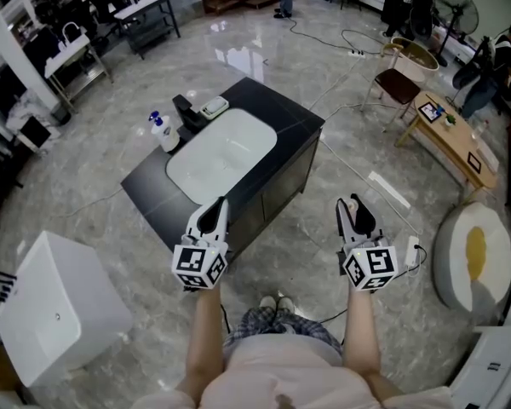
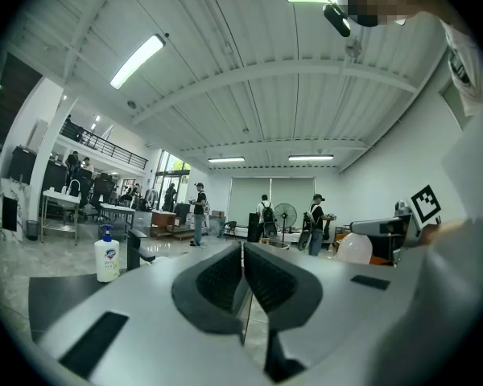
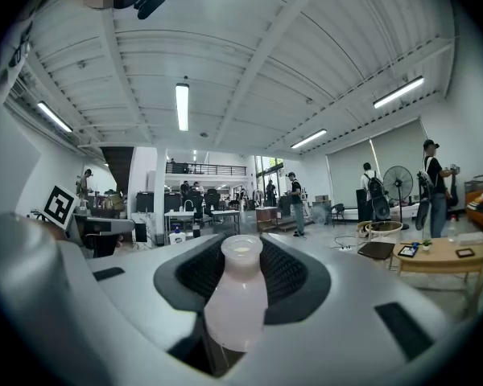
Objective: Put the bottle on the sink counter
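A pale pink bottle [image 3: 237,296] stands upright between the pads of my right gripper [image 3: 241,252], which is shut on it. From the head view, that right gripper [image 1: 354,211] hovers over the floor to the right of the sink counter [image 1: 285,122], and only the bottle's tip [image 1: 352,202] shows. The counter is dark with a white basin [image 1: 221,156]. My left gripper [image 1: 214,211] hangs at the counter's near edge, and in its own view its jaws [image 2: 242,252] are shut with nothing between them.
A blue-capped soap bottle [image 1: 163,132] [image 2: 106,256], a black faucet [image 1: 187,113] and a soap dish [image 1: 214,106] sit at the counter's far left. A white box [image 1: 55,309] stands at the near left. A wooden table [image 1: 451,135], a chair [image 1: 399,79] and floor cables [image 1: 349,45] lie to the right.
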Demonstrator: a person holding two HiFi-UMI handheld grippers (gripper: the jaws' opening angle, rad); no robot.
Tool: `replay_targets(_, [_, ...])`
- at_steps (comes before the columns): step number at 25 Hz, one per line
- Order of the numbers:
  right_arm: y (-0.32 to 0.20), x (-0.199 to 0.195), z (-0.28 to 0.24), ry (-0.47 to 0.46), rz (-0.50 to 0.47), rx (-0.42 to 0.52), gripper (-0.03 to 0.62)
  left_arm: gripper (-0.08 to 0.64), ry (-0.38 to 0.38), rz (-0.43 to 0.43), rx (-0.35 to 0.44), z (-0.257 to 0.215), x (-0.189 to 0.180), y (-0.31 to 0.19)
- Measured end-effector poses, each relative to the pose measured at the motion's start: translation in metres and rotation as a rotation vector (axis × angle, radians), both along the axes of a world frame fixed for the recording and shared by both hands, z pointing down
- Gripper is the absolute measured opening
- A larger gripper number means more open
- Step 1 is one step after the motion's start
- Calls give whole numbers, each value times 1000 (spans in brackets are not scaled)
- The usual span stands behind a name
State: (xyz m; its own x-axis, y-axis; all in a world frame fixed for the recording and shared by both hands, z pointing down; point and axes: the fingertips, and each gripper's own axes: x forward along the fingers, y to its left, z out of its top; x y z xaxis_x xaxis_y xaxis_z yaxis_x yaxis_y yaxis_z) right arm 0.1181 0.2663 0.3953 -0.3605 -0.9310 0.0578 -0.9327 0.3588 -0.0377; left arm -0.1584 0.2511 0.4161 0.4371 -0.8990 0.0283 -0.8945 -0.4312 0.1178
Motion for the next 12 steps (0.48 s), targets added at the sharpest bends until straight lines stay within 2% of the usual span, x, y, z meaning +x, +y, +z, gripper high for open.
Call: replay_targets(12, [3,-21,3,-5,24,14,146,31,-10,27,11,5,-25,-1])
